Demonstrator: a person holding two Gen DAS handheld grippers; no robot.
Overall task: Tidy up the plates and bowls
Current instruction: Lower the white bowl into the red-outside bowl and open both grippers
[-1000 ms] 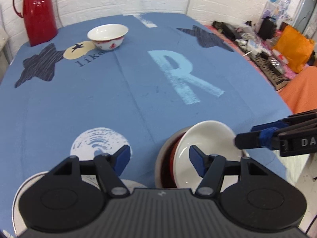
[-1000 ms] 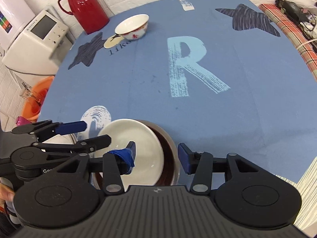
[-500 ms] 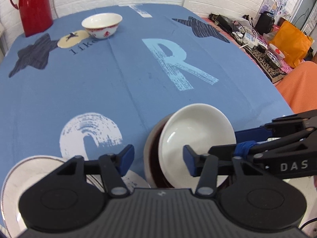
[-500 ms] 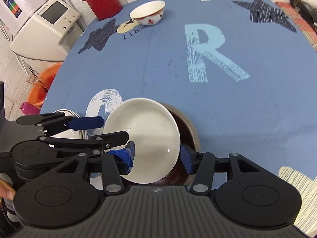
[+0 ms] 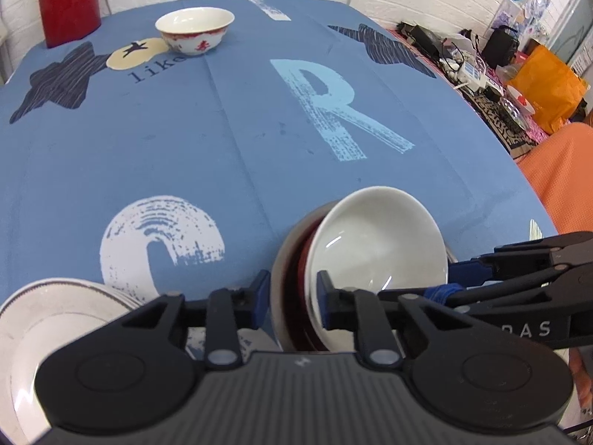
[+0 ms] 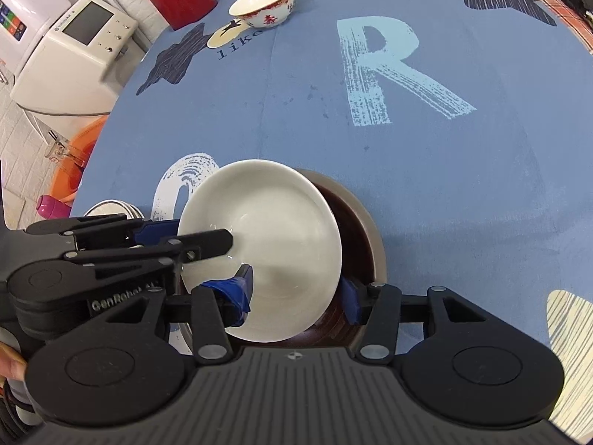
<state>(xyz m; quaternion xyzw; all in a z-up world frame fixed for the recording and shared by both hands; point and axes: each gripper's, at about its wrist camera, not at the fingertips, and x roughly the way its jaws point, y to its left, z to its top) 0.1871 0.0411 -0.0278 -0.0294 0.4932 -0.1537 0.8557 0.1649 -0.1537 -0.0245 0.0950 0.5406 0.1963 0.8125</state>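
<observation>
A plain white bowl [image 6: 267, 215] is tilted up out of a brown dish [image 6: 363, 230] with a dark red inside, near the table's front edge. My right gripper [image 6: 294, 293] is shut on the bowl's near wall, its taped finger inside and the other finger outside. In the left wrist view the bowl [image 5: 378, 244] leans towards me. My left gripper [image 5: 292, 300] is closed in on the left rims of the brown dish [image 5: 285, 259] and the bowl, one finger outside the dish and one inside the bowl. A white bowl with red pattern [image 5: 194, 29] stands far back.
White plates [image 5: 55, 319] are stacked at the front left. A red thermos [image 5: 66, 0] stands at the back left corner. Off the table are a white appliance [image 6: 74, 48], an orange basin [image 6: 78, 155] and clutter with an orange bag [image 5: 545, 85].
The white bowl has tipped up out of the brown dish in my right gripper. My left gripper has moved in and narrowed its jaws around the dish and bowl rims.
</observation>
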